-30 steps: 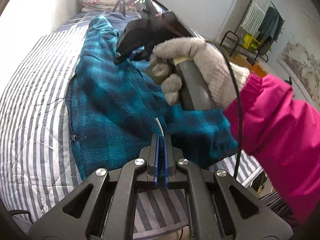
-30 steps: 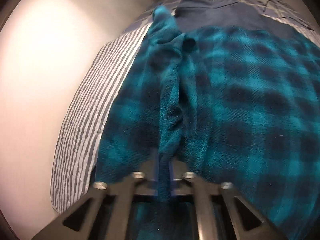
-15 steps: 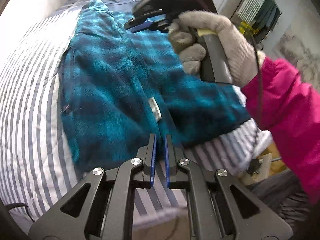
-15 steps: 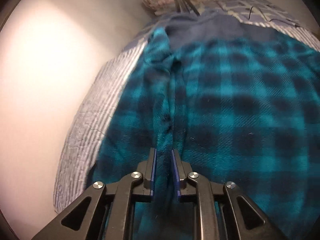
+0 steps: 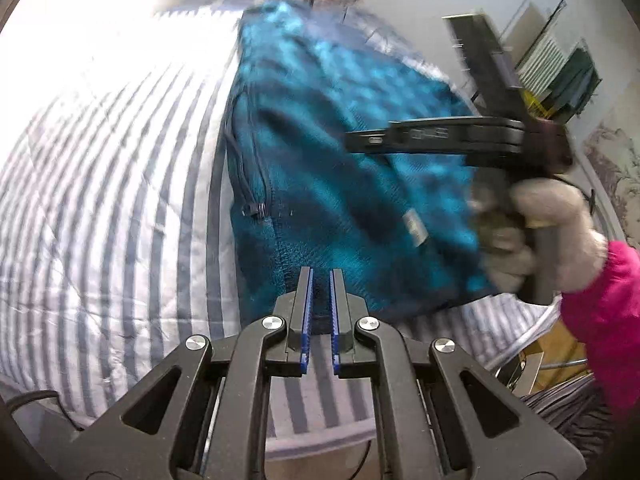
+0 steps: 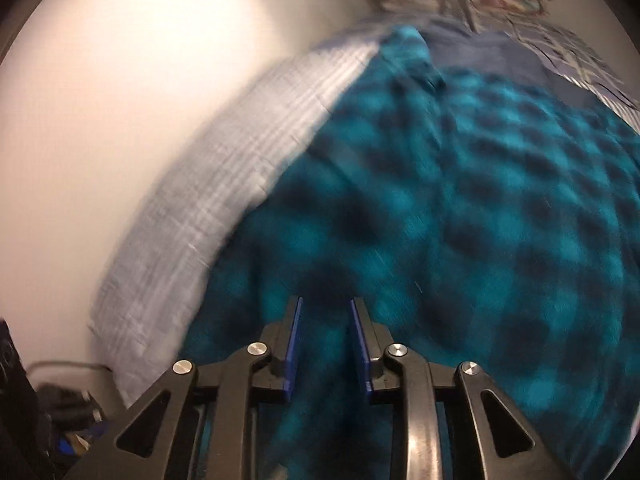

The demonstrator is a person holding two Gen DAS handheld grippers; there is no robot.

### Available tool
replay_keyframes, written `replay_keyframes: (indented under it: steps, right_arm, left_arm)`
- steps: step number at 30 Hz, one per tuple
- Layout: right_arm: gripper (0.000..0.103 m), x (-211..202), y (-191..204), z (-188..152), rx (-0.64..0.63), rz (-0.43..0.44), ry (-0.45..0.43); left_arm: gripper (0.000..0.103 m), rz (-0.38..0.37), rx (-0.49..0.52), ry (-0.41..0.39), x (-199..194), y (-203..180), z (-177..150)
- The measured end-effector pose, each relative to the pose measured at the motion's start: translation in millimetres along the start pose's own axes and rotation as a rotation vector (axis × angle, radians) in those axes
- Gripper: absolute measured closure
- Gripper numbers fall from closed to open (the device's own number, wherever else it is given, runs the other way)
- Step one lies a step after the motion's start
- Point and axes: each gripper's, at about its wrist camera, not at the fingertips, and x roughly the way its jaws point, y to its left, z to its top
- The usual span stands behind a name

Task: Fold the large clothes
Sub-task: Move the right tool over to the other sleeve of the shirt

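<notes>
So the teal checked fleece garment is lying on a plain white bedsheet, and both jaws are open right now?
Not quite: the teal checked fleece garment lies on a grey-and-white striped bed cover, not a plain white one, as the left wrist view shows. Both grippers' jaws are indeed open.

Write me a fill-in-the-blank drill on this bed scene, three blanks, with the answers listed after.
1. The teal plaid fleece garment lies on a grey-and-white ____ quilt.
2. The left gripper has its fingers ____, with nothing between them.
3. The hand in the pale knitted glove wears a ____ sleeve.

Missing words: striped; open; pink
</notes>
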Motion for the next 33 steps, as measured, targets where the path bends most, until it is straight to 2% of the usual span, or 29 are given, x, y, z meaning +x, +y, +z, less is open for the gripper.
replay_keyframes:
  steps: [2, 4, 5, 7, 10, 13, 15, 17, 18, 19, 20, 22, 26, 28, 33]
  right_arm:
    - [0.081, 5, -8, -10, 0.0, -0.049, 0.025]
    - [0.081, 3, -10, -21, -0.034, -0.106, 0.033]
    - [0.075, 1, -11, -24, -0.034, -0.12, 0.034]
    - [0.073, -13, -13, -32, -0.006, -0.124, 0.022]
    - [0.073, -48, -17, -45, 0.032, -0.114, -0.026]
    - [0.063, -89, -22, -58, 0.062, -0.122, -0.113]
    - [0.049, -113, -24, -65, 0.082, -0.13, -0.165]
    - [0.043, -135, -29, -74, 0.095, -0.151, -0.209]
    - [0.042, -146, -33, -80, 0.097, -0.169, -0.223]
    - [0.041, -156, -37, -86, 0.094, -0.194, -0.232]
    - [0.039, -163, -39, -89, 0.093, -0.209, -0.238]
    - [0.038, -182, -50, -100, 0.096, -0.242, -0.248]
    - [0.038, -212, -90, -123, 0.184, -0.256, -0.263]
    - [0.038, -225, -114, -131, 0.229, -0.261, -0.27]
    - [0.038, -250, -181, -163, 0.371, -0.281, -0.291]
  left_arm:
    - [0.098, 0.021, 0.017, 0.033, 15, 3, -6]
    - [0.098, 0.037, 0.024, 0.031, 20, 4, -8]
    - [0.098, 0.037, 0.016, 0.032, 19, 5, -8]
    - [0.098, 0.034, 0.012, 0.023, 8, 0, -6]
    - [0.098, 0.029, 0.035, -0.039, -17, -13, -3]
    - [0.098, -0.006, 0.05, -0.092, -43, -34, 2]
    - [0.098, -0.025, 0.072, -0.12, -56, -49, 6]
    - [0.097, -0.06, 0.108, -0.145, -70, -67, 11]
    - [0.095, -0.072, 0.12, -0.149, -75, -74, 13]
    - [0.082, -0.082, 0.132, -0.151, -79, -81, 16]
    - [0.06, -0.088, 0.145, -0.151, -83, -86, 20]
    - [0.039, -0.095, 0.167, -0.157, -90, -99, 25]
    - [0.039, -0.122, 0.207, -0.162, -91, -118, 40]
    - [0.039, -0.142, 0.19, -0.165, -84, -118, 44]
    - [0.039, -0.177, 0.142, -0.088, -53, -117, 47]
